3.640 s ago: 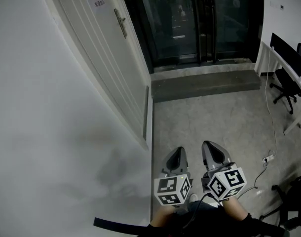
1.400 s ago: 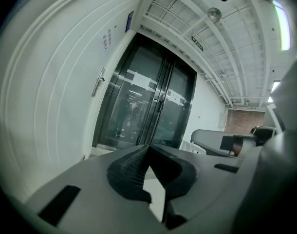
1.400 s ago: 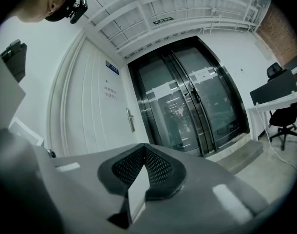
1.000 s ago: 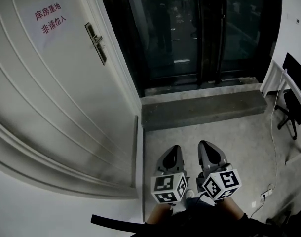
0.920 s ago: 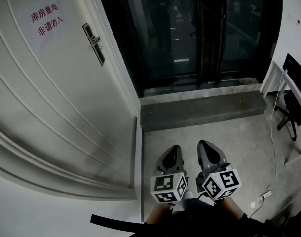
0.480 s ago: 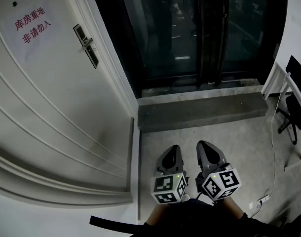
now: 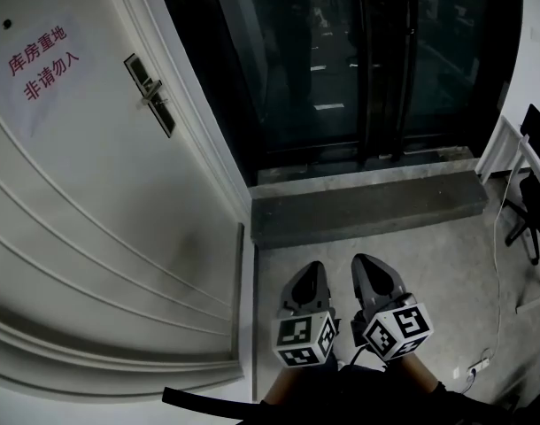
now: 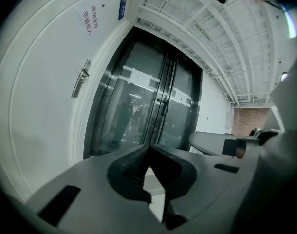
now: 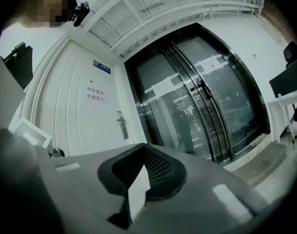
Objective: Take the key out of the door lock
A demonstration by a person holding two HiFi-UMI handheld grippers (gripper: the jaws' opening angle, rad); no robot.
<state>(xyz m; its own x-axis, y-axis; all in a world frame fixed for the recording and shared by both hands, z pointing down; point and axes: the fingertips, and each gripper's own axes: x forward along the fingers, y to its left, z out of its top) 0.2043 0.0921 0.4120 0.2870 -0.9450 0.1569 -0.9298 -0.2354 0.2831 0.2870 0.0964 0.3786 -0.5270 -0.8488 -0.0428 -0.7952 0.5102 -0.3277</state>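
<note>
Head view: the left tongs [image 7: 312, 271] and the right tongs [image 7: 367, 264] are held side by side low in the frame, above the concrete floor [image 7: 447, 264]. Each marker cube sits nearest the camera. Both point toward the raised step [image 7: 367, 206] in front of the dark glass doors [image 7: 358, 60].

Tongs state: in the left gripper view, the two jaws meet at their tips with nothing between them. In the right gripper view, the jaws are likewise pressed together and empty.

Task item location: the white door [image 7: 93, 202] stands to the left of both tongs. Its lock plate [image 7: 150, 96], with a lever handle, sits close to the door edge nearest the glass doors. It is below and to the right of a paper sign [image 7: 38, 63] with red characters. The key is too small to make out in any view.

Relative position: the lock plate is well apart from both tongs, up and to the left of them in the head view. The left tongs are the nearer pair. Neither pair touches the door. In the right gripper view, the lock plate appears just left of the jaw tips and above them. In the left gripper view, it lies far to the upper left.
</note>
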